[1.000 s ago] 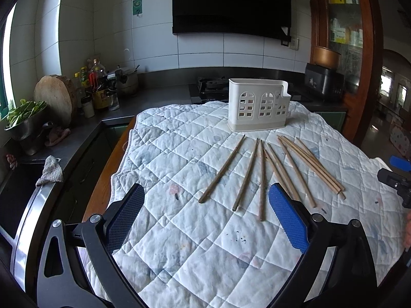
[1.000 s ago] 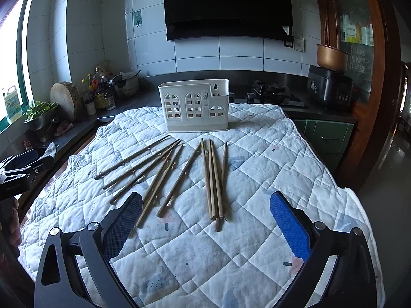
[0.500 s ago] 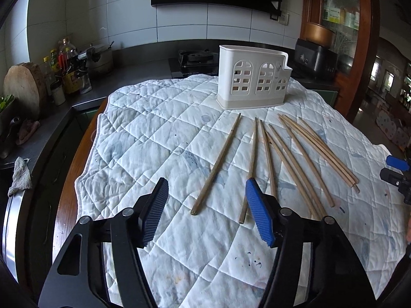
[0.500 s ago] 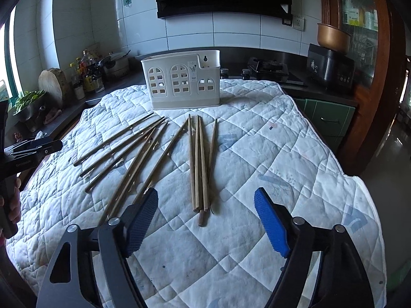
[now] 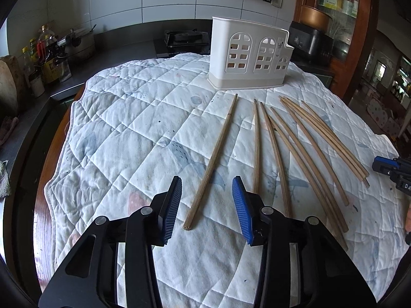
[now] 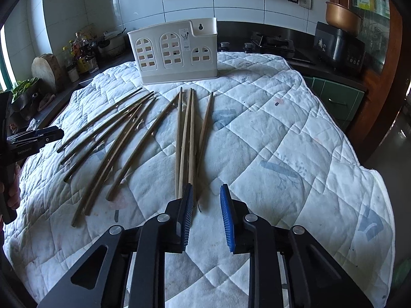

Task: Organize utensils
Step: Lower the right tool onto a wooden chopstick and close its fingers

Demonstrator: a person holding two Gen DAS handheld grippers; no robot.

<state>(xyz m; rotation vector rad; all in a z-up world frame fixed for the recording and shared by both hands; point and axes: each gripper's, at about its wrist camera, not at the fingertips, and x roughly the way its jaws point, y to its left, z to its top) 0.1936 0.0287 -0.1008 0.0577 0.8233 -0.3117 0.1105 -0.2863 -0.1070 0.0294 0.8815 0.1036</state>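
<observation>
Several wooden chopsticks lie fanned on a white quilted cloth (image 5: pixel 123 128), in front of a white plastic utensil holder (image 5: pixel 246 56) that stands upright at the far side. My left gripper (image 5: pixel 208 206) hangs low over the near end of the leftmost chopstick (image 5: pixel 213 159). Its jaws are closing, with the stick between the blue pads but clear of both. My right gripper (image 6: pixel 206 213) is also closing, at the near ends of the rightmost bundle of chopsticks (image 6: pixel 185 133). Those ends lie by its left pad (image 6: pixel 187 215), and the pads press on nothing. The holder (image 6: pixel 177 54) looks empty.
A dark counter runs along the left with bottles (image 5: pixel 43 51), a round chopping board (image 6: pixel 46 69) and a bowl of greens. A stove (image 5: pixel 185 38) and a black cooker (image 6: pixel 339 46) stand behind the holder. The table's wooden rim (image 5: pixel 43 187) shows left of the cloth.
Both grippers have sunk toward the cloth and come nearer to the chopsticks' near ends. Both pairs of jaws have narrowed from wide open. The chopsticks and holder have not moved.
</observation>
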